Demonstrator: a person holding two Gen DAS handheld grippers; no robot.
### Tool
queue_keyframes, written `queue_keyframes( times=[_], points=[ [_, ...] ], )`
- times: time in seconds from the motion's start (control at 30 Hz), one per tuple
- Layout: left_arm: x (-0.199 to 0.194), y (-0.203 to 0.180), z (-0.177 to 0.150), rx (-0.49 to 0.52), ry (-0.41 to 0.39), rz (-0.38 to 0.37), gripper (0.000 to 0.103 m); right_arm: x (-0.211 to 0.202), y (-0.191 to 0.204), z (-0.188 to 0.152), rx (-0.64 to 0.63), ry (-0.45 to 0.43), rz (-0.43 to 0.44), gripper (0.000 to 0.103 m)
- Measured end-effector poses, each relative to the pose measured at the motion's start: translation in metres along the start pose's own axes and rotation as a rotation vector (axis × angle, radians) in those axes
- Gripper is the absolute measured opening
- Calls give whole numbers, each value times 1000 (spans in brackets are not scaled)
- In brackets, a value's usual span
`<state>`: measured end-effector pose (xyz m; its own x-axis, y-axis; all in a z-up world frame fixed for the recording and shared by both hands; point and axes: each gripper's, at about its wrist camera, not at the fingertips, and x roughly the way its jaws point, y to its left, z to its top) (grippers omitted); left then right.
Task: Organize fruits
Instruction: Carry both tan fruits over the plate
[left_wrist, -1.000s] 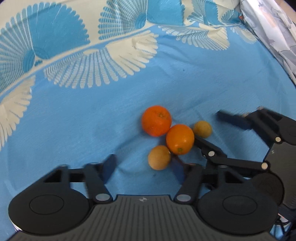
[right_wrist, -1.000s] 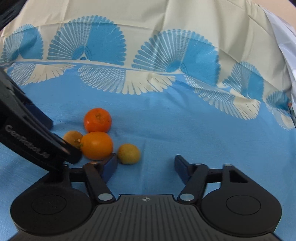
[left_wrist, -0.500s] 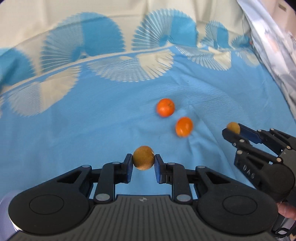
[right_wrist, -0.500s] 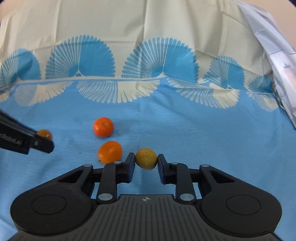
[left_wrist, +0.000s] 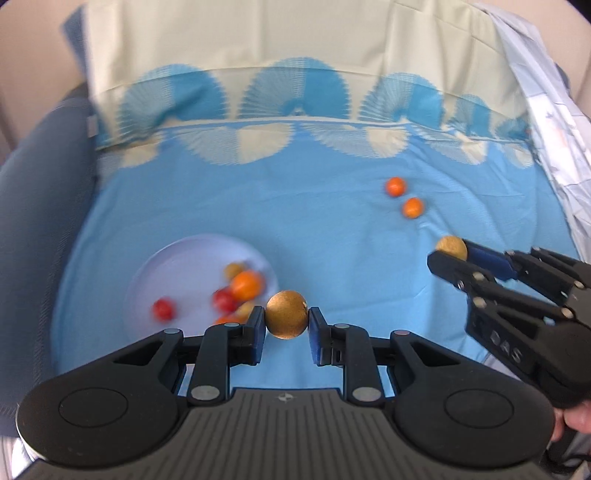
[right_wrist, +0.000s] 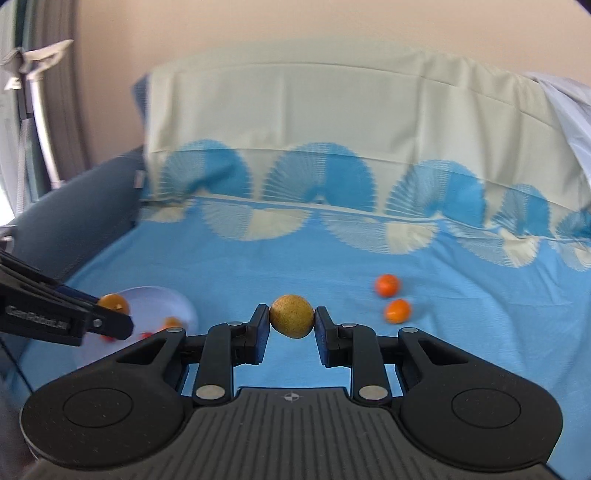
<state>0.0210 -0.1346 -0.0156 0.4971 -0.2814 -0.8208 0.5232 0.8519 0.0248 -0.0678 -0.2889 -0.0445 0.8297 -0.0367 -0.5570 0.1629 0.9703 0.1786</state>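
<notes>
My left gripper (left_wrist: 287, 320) is shut on a small brown round fruit (left_wrist: 286, 314), held in the air beside a pale plate (left_wrist: 159, 273) that holds several red and orange fruits. My right gripper (right_wrist: 291, 316) is shut on a yellow-green round fruit (right_wrist: 291, 316), also lifted above the cloth. Each gripper shows in the other's view: the right gripper (left_wrist: 448, 251) at the right with its fruit, the left gripper (right_wrist: 112, 308) at the left over the plate (right_wrist: 173, 297). Two oranges (left_wrist: 395, 186) (left_wrist: 413, 207) lie on the blue cloth; in the right wrist view the two oranges (right_wrist: 388, 285) (right_wrist: 398, 311) lie right of centre.
A blue cloth (left_wrist: 332, 236) with fan patterns covers the surface, with a cream band (right_wrist: 332, 110) draped at the back. A grey cushioned edge (left_wrist: 40, 206) runs along the left. Pale crumpled fabric (left_wrist: 546, 122) lies at the right. A person's fingers (left_wrist: 576, 421) hold the right gripper's handle.
Both grippers closed on a small fruit each from the cluster and lifted them away. Both have swung left, bringing the plate into view; the two oranges stay on the cloth.
</notes>
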Motion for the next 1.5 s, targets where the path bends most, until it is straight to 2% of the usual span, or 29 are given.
queue_keyframes(
  times=[0.13, 0.3, 0.47, 0.63, 0.87, 1.07, 1.5],
  points=[
    [-29, 32, -29, -55, 0, 47, 27, -29, 49, -8, -11, 36, 96, 27],
    [-61, 64, -59, -120, -28, 82, 27, -60, 101, -26, -72, 59, 147, 27],
    [-83, 80, -80, -165, -52, 96, 27, -79, 128, -37, -120, 61, 164, 27],
    [-91, 88, -88, -191, -58, 94, 27, -87, 136, -34, -146, 44, 166, 27],
    [-88, 98, -84, -222, -63, 94, 27, -82, 136, -30, -165, 51, 165, 27],
    [-70, 105, -71, -237, -46, 98, 27, -64, 135, -26, -154, 75, 159, 27],
    [4, 123, -25, -258, 1, 115, 27, 13, 138, -9, -154, 137, 173, 27]
  ],
)
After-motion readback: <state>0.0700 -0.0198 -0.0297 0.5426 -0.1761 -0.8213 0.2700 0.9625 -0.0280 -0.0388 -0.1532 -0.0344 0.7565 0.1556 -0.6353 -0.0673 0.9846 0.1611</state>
